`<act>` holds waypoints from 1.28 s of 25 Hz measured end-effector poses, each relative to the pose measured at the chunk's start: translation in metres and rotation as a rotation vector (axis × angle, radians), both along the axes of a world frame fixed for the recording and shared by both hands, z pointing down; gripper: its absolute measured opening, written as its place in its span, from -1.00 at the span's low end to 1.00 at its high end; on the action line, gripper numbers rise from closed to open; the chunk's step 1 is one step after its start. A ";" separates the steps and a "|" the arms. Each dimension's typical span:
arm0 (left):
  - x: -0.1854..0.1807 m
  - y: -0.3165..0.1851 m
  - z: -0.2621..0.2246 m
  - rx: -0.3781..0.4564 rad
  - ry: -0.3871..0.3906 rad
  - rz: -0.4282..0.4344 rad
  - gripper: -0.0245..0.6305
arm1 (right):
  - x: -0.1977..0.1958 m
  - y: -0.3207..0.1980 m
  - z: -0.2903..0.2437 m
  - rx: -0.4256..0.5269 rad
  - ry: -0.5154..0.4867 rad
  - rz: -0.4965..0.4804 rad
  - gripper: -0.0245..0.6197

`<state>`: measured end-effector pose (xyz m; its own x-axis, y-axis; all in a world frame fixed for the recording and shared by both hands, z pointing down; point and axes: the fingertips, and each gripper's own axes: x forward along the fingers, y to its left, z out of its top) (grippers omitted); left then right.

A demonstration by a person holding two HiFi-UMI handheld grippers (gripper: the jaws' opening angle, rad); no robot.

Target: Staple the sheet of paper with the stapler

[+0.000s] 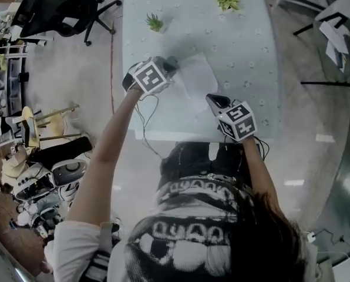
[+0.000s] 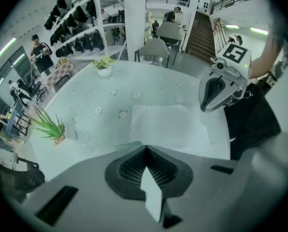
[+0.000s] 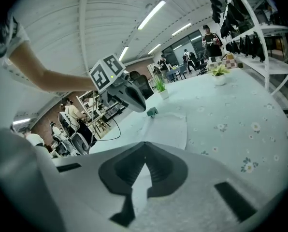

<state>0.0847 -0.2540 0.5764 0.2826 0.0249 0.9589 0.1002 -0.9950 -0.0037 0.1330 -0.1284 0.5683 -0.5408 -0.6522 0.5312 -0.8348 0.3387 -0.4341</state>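
Both hands are over the table [image 1: 245,46], which has a pale cloth with small flowers.

My left hand-held gripper [image 2: 145,148] has its jaws closed tip to tip, with nothing gripped that I can make out. The pale patch behind the tips looks like surface showing through the gap. The gripper points steeply down at the far left corner of the sheet of paper [image 1: 195,84].

My right hand-held gripper [image 3: 145,143] also has its jaws pressed together and empty. It tilts down over the near right edge of the sheet. I cannot tell whether its tips touch the paper.

The sheet lies flat on the near half of the table, between the two grippers.

In the right gripper view, a small dark-green object [image 3: 152,112] sits at the sheet's far corner, just beside the tip of the left hand-held gripper. It is likely the stapler, but too small to be sure.

Two potted plants stand further back on the cloth, one [image 1: 155,22] nearer the left edge and one [image 1: 226,0] toward the far right. Both are well apart from the sheet.
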 end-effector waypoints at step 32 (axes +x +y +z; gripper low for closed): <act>-0.118 0.205 -0.090 0.102 0.646 -0.821 -0.92 | -0.081 0.060 -0.054 0.163 0.079 -0.288 -0.91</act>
<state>-0.0335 -0.0492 0.4868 0.6351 -0.4787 0.6062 -0.6561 -0.7485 0.0963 0.0518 -0.0684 0.5138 -0.6766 -0.5585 0.4798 -0.7235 0.6254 -0.2923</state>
